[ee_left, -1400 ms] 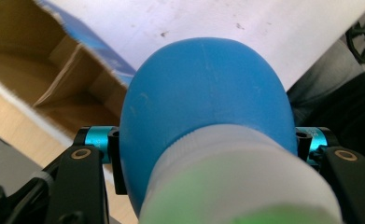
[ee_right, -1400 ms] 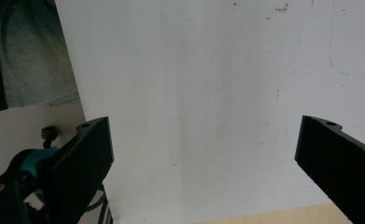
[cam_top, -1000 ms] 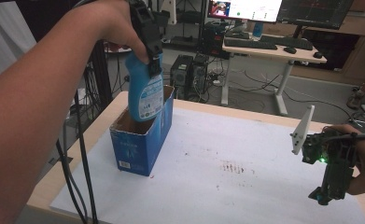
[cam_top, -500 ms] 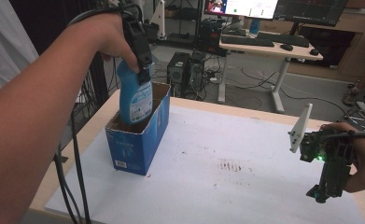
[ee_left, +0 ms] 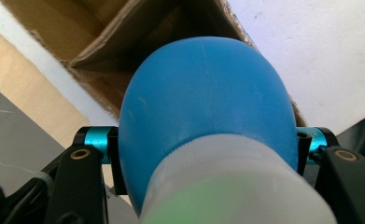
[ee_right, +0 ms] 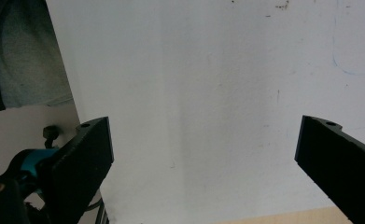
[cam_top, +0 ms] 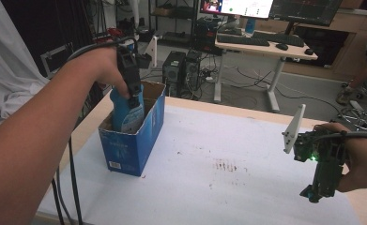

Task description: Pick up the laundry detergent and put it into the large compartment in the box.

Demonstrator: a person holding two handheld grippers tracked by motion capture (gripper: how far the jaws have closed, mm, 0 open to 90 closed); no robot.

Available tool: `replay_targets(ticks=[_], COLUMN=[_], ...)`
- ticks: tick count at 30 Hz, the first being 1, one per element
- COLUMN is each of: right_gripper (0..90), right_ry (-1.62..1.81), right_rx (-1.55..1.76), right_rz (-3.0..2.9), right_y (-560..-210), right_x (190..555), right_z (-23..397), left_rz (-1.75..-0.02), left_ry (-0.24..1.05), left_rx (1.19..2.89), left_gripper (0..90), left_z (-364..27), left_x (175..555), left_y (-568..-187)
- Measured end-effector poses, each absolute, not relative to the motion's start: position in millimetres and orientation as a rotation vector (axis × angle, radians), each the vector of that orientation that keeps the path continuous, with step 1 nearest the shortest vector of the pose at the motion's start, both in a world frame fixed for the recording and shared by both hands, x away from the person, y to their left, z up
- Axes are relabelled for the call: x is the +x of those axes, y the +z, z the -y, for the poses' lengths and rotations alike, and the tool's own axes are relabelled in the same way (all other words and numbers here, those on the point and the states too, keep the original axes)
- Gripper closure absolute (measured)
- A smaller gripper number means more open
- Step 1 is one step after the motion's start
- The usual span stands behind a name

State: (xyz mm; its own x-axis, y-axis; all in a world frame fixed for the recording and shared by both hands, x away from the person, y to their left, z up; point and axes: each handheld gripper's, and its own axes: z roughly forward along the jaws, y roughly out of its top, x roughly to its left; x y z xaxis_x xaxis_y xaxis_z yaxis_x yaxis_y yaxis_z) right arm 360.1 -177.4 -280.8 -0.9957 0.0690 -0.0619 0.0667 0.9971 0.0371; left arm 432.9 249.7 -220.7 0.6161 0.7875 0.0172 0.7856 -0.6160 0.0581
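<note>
High view: blue bottle sunk deeper into box.

Table: light wood top, covered by a white sheet with brownish stains near its middle. Open blue cardboard box stands on the sheet, left side.

Dim, even room light in the high view; monitors glow brightly at the back. The round blue plastic bottle is blurred close to the lens, its white cap washed out.
</note>
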Motion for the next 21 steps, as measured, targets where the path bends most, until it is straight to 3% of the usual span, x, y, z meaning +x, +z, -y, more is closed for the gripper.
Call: replay_targets(ticks=[12,21], right_gripper=[3.4,3.4], right_ry=[0.057,0.058], right_rx=[0.097,0.091], right_rz=[-3.078,-3.08], right_y=[-283,-285], right_x=[360,361], right_z=[175,174], left_rz=[-1.254,-1.24], left_ry=[0.003,-0.009], left_rx=[2.853,2.871], left_gripper=[38.6,38.6], left_z=[-250,-249], left_x=[436,438], left_y=[-273,-289])
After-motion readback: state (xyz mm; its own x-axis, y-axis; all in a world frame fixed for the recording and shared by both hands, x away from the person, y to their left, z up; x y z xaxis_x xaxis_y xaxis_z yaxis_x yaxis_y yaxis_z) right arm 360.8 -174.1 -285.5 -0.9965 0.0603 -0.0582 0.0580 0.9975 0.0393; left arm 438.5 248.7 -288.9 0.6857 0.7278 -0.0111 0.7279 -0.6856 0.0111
